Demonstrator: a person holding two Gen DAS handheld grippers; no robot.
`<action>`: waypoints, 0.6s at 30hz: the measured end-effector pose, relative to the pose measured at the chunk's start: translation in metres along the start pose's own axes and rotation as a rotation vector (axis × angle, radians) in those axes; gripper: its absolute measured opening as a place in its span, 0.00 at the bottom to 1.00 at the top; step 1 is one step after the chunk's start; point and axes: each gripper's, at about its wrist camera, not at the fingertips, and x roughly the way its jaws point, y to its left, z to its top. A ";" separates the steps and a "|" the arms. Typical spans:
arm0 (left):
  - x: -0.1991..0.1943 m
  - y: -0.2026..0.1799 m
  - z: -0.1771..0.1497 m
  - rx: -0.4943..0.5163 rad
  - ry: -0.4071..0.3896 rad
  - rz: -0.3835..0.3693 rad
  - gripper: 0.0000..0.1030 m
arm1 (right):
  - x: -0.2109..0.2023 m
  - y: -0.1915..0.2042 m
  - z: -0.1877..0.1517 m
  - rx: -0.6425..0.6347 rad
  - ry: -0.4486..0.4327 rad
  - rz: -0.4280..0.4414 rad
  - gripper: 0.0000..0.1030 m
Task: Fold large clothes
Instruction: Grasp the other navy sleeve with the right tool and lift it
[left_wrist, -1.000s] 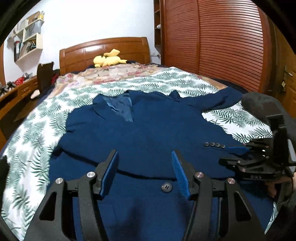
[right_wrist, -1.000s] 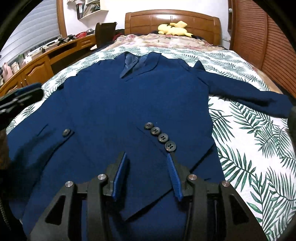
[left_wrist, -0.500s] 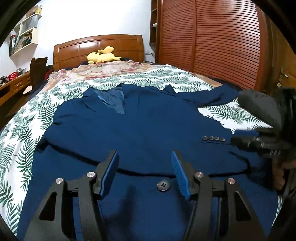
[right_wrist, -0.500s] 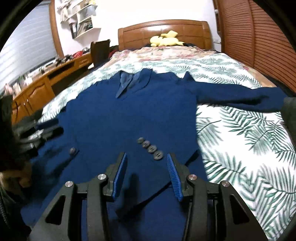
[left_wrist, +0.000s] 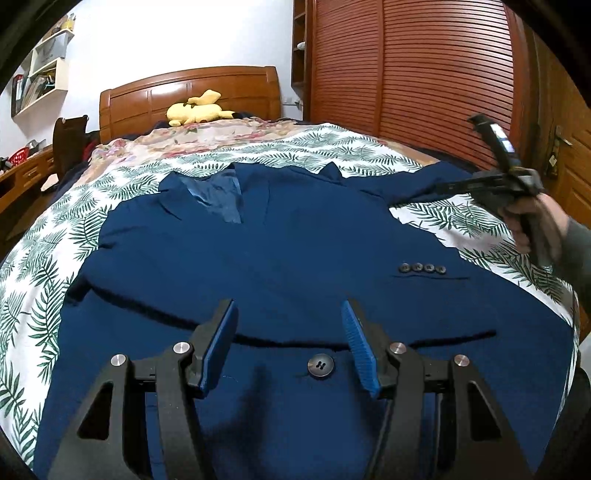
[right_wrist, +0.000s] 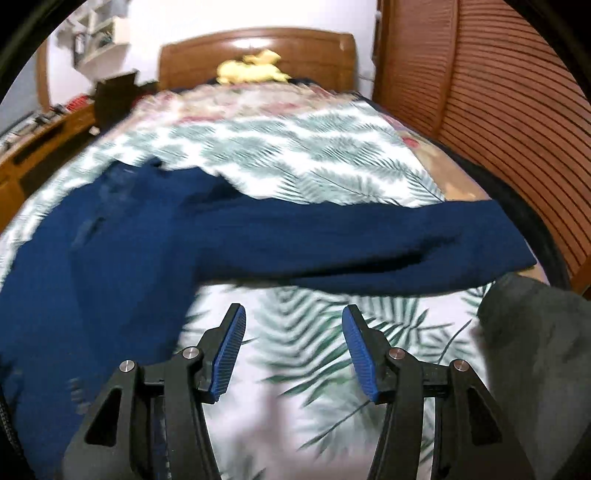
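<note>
A wooden headboard (left_wrist: 188, 94) stands against a white wall (left_wrist: 177, 40). To its right rises a slatted reddish-brown wardrobe (left_wrist: 413, 74), with a narrow open shelf (left_wrist: 299, 40) between them. Left of the headboard hang white wall shelves (left_wrist: 40, 81), and below them runs a wooden desk (left_wrist: 22, 177) with a dark chair (left_wrist: 68, 138).

The right wrist view is smeared with motion blur; the leaf-print sheet (right_wrist: 295, 155), the yellow plush toy (right_wrist: 251, 68) and the jacket (right_wrist: 110, 258) collar lose their detail; the jacket's near hem runs off the bottom edge in the left wrist view, partly behind the left gripper (left_wrist: 290, 343); shelf (left_wrist: 40, 81) contents at far left are too small to tell.
</note>
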 end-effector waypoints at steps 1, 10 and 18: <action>0.000 -0.001 0.000 0.004 0.002 0.000 0.58 | 0.010 -0.003 0.003 -0.001 0.022 -0.020 0.54; 0.002 0.000 0.000 0.000 0.012 -0.004 0.58 | 0.084 -0.031 0.027 0.081 0.160 -0.130 0.54; 0.002 -0.001 0.000 0.005 0.012 -0.009 0.58 | 0.091 -0.019 0.049 0.019 0.110 -0.182 0.00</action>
